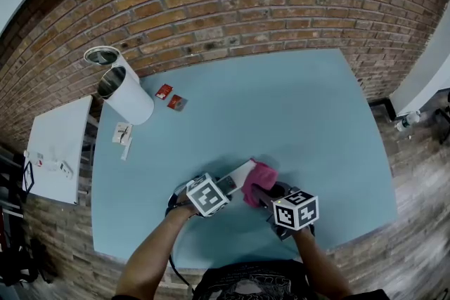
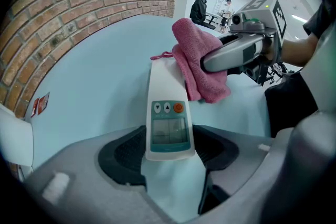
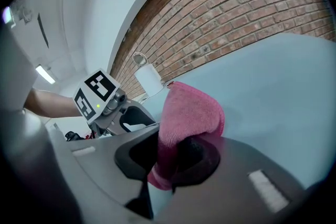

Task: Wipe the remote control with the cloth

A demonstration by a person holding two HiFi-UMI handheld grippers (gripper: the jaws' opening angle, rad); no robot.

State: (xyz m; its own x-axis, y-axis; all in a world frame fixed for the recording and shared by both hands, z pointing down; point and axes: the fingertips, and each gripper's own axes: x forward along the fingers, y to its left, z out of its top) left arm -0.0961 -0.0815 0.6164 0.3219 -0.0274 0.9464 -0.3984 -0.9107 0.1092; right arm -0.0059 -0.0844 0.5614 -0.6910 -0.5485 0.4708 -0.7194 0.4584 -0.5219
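The white remote control [image 2: 168, 113] with a small screen and an orange button sits between the jaws of my left gripper [image 2: 169, 152], which is shut on its near end. Its far end sticks out toward the table's middle [image 1: 239, 172]. A pink cloth [image 3: 186, 113] is pinched in my right gripper [image 3: 176, 157]. The cloth [image 2: 197, 63] lies over the remote's far right edge. In the head view the pink cloth [image 1: 258, 181] sits between the left gripper [image 1: 208, 194] and the right gripper [image 1: 292, 211], near the table's front edge.
A light blue table [image 1: 281, 116] stands against a brick wall. A white cylinder [image 1: 126, 95] lies at the back left, with small red packets [image 1: 170, 96] and a paper slip [image 1: 123, 133] near it. A white side table [image 1: 56, 147] stands left.
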